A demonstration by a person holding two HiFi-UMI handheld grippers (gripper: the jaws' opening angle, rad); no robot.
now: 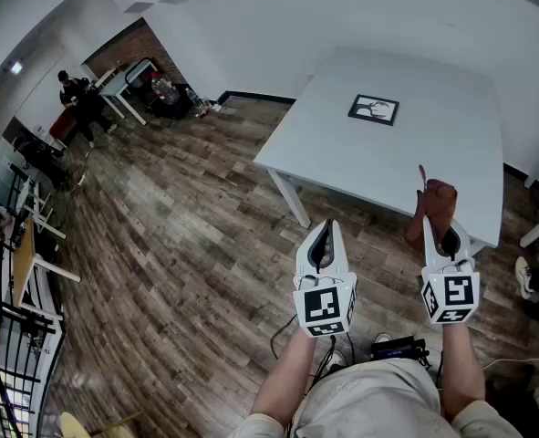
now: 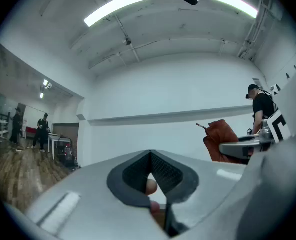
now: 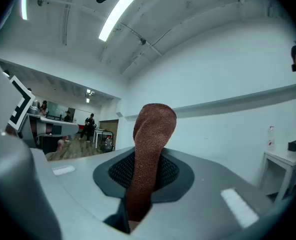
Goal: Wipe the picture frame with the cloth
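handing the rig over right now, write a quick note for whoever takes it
Left gripper: fingers together, holding nothing.
Right gripper: shut on the brown cloth, which sticks up out of the fingers.
Picture frame: lying flat on the white table, towards its far side, well ahead of both grippers.
Done: cloth is in hand.
Left: step up to the table, bring the cloth down on the frame and wipe it. No contact with the frame yet.

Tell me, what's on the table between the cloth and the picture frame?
Nothing. The head view shows bare table between the cloth in the right tool and the picture frame.
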